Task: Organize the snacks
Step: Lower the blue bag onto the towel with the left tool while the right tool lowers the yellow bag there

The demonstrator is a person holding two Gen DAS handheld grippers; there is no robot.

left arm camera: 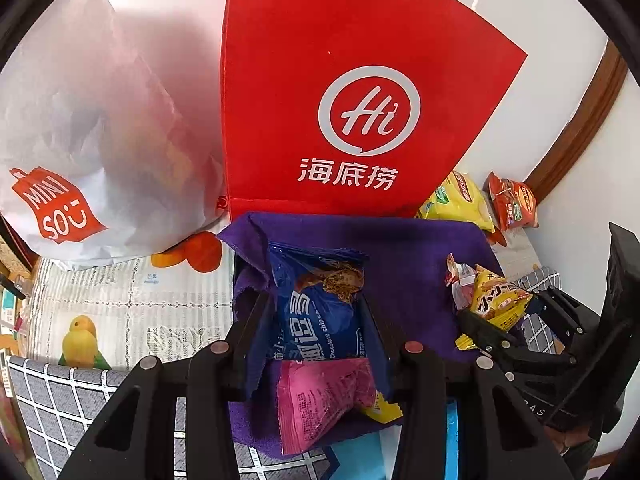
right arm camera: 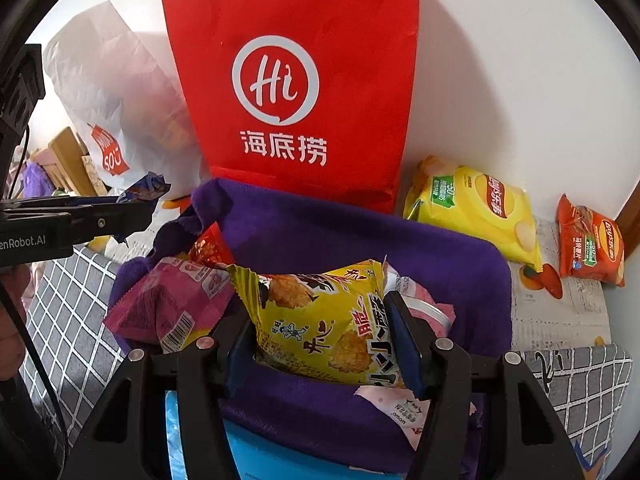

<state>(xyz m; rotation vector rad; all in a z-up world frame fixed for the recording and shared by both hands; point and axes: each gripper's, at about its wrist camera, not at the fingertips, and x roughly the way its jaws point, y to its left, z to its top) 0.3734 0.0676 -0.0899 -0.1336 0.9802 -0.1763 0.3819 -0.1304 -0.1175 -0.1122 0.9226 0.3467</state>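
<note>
Left wrist view: left gripper (left arm camera: 316,320) clamps blue cookie pack (left arm camera: 316,312) above purple-lined bin (left arm camera: 420,248), likely for dropping in. Right gripper (right arm camera: 324,332) pinches yellow snack pack (right arm camera: 320,312) over same bin. 2 chip bags (right arm camera: 476,208) wait outside. Bin floor hidden by cloth, packets.

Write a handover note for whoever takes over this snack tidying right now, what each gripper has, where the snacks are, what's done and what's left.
Left gripper: shut on the blue cookie packet, over the purple-lined box.
Right gripper: shut on the yellow snack packet, over the same box.
In the box: pink packet, a red packet and a pale packet.
Left out by the wall: yellow chip bag and orange chip bag, right of the red bag.
Left to do: release both packets into the box, then probably fetch the two chip bags.
</note>
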